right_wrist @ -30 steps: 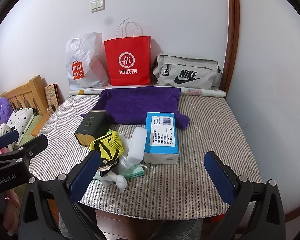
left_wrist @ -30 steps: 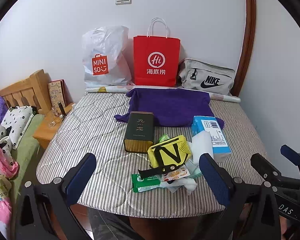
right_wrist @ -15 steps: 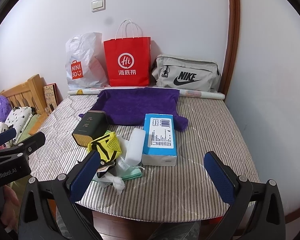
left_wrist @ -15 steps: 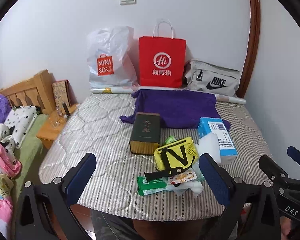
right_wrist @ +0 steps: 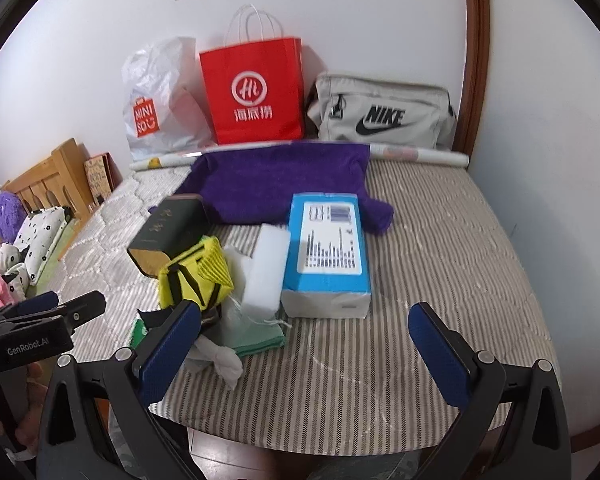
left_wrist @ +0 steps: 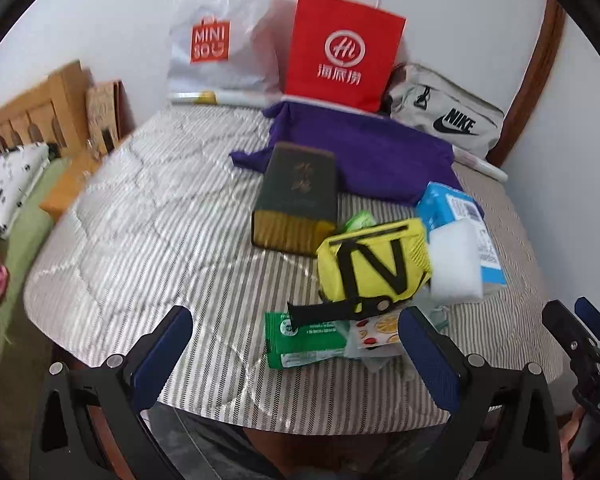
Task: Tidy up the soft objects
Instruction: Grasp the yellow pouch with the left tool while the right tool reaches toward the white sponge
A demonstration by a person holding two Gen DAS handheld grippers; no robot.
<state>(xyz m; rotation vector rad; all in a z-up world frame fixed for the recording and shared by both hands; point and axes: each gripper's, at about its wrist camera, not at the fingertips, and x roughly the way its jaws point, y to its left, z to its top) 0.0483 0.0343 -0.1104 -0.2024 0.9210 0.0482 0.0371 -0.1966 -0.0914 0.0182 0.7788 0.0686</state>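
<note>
A pile lies near the front of the striped mattress (left_wrist: 148, 240): a yellow pouch (left_wrist: 374, 264) with black straps, a green wipes pack (left_wrist: 304, 338), a white foam block (left_wrist: 456, 260), a blue tissue box (right_wrist: 328, 248) and a dark green tin (left_wrist: 298, 194). Behind them spreads a purple towel (right_wrist: 284, 184). My left gripper (left_wrist: 296, 346) hovers open at the mattress's near edge, just short of the wipes pack. To the right, my right gripper (right_wrist: 304, 344) is open and empty in front of the blue tissue box.
Along the wall stand a white Miniso bag (left_wrist: 224, 36), a red paper bag (left_wrist: 340, 52) and a grey Nike bag (right_wrist: 380, 114), with a paper roll (right_wrist: 416, 156) in front. A wooden headboard (left_wrist: 32, 116) and pillows (left_wrist: 12, 176) lie left.
Both grippers have moved forward toward the mattress, so the pile looms larger. The left view has shifted right and closer to the yellow pouch. Nothing was grasped.
</note>
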